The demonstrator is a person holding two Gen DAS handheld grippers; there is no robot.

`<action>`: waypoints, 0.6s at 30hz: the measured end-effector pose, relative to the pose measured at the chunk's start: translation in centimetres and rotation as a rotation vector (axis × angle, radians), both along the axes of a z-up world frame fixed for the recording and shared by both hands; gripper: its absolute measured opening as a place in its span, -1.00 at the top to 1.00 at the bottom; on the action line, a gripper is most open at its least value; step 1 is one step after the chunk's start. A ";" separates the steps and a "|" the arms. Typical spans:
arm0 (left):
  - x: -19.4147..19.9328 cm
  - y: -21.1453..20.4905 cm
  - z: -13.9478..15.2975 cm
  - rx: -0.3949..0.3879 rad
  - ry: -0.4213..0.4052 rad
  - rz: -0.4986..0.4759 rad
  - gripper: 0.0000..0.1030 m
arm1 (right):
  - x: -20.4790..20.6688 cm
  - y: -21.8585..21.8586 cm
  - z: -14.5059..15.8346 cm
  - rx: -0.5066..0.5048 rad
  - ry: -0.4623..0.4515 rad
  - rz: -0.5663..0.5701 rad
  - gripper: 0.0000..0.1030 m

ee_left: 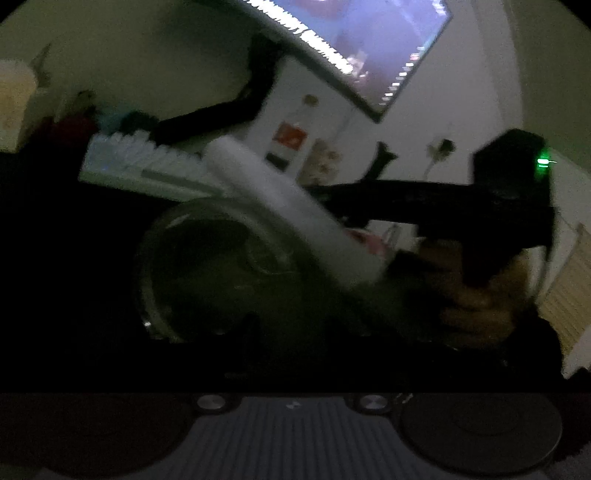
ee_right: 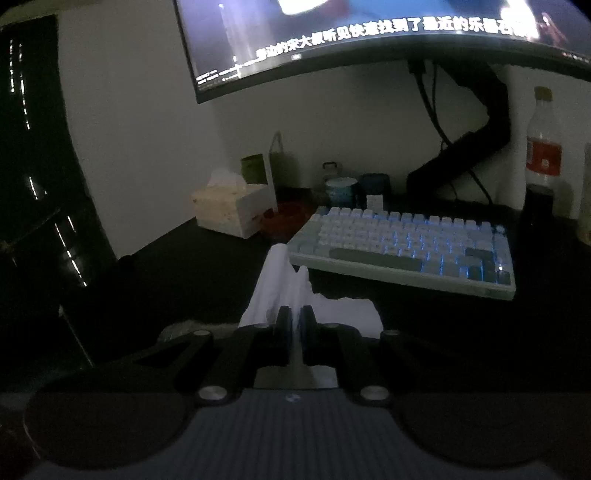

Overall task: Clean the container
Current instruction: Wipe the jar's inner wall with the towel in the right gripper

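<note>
In the left wrist view a clear glass container (ee_left: 221,273) fills the dark middle, its round mouth tilted toward the camera. My left gripper's fingers are lost in the dark beneath it, so I cannot tell their state. A white tissue (ee_left: 295,214) stretches across the container's rim, held by my right gripper (ee_left: 373,229), whose black body (ee_left: 509,206) shows at the right. In the right wrist view my right gripper (ee_right: 295,321) is shut on the white tissue (ee_right: 280,291), which sticks up past the fingertips. The container is not in that view.
A white-blue backlit keyboard (ee_right: 402,247) lies on the dark desk. Behind it are a tissue box (ee_right: 232,210), small jars (ee_right: 343,192), a cola bottle (ee_right: 543,147) and a monitor (ee_right: 369,33) on a black arm. The scene is dim and blurred.
</note>
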State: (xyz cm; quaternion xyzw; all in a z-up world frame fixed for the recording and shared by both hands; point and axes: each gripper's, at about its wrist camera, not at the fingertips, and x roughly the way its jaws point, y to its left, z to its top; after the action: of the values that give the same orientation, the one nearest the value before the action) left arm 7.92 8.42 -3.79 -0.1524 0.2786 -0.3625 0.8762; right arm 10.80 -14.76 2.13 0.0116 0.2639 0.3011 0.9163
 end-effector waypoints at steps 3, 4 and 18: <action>-0.7 -0.2 0.5 0.038 -0.031 -0.009 0.21 | -0.1 0.3 -0.3 -0.012 -0.022 -0.002 0.85; -0.8 -0.1 0.6 0.042 -0.034 -0.005 0.21 | 0.0 0.2 -0.3 -0.006 -0.020 -0.003 0.85; 0.9 1.0 -0.8 0.072 0.036 0.158 0.07 | 1.4 1.5 -0.2 0.013 -0.002 0.028 0.86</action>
State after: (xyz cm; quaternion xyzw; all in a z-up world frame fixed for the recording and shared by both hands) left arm 8.82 9.40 -4.61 -0.1486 0.2941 -0.2790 0.9020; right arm 12.24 -13.25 1.97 0.0134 0.2610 0.3156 0.9122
